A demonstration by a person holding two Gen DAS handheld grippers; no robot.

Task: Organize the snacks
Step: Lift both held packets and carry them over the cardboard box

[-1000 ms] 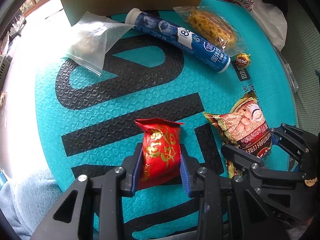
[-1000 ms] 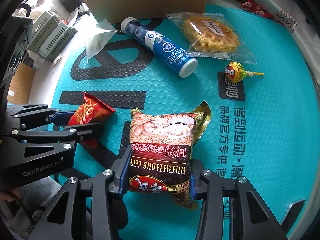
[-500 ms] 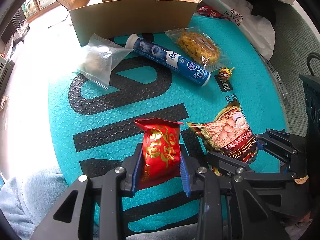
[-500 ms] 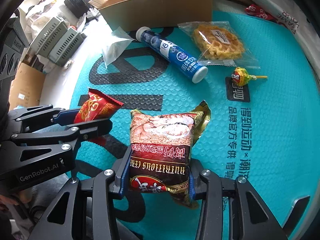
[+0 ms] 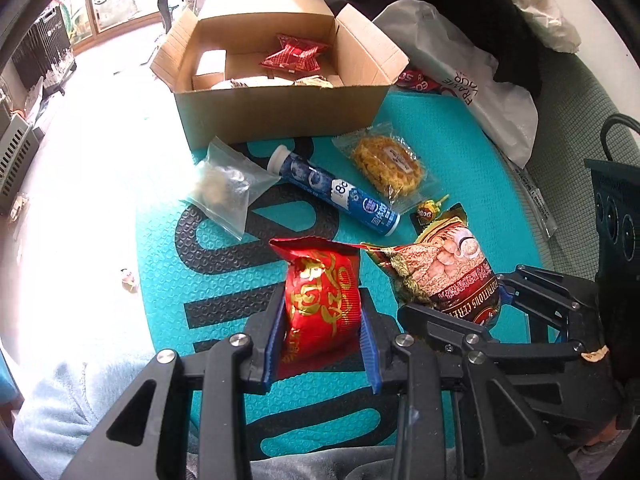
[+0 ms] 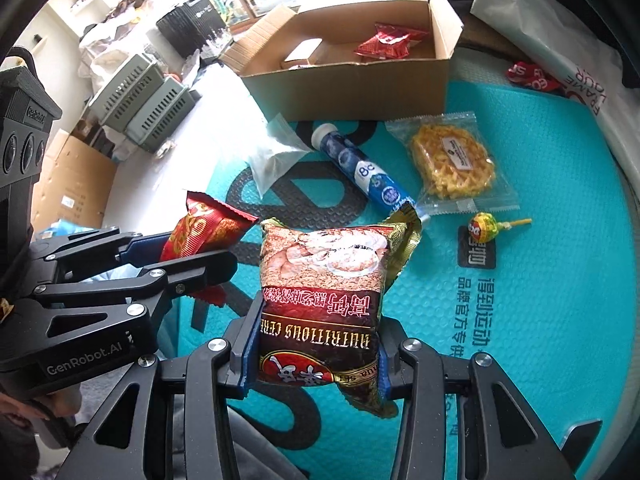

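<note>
My left gripper [image 5: 320, 340] is shut on a red snack packet [image 5: 320, 300] with gold print, held above the teal mat [image 5: 472, 160]. My right gripper [image 6: 314, 354] is shut on a brown cereal bag [image 6: 320, 292], also lifted off the mat; it shows in the left wrist view [image 5: 444, 272] too. The red packet appears at left in the right wrist view [image 6: 204, 232]. An open cardboard box [image 5: 280, 112] stands at the mat's far edge with a red packet [image 5: 294, 54] inside.
On the mat lie a blue tube [image 5: 332, 190], a clear zip bag [image 5: 224, 188], a wrapped noodle cake [image 5: 386, 164] and a lollipop [image 6: 484, 228]. A white plastic bag [image 5: 472, 80] lies at the right. Grey crates [image 6: 140, 96] stand far left.
Both grippers have risen and pulled back from the mat with their packets. The cardboard box's inside has come into view.
</note>
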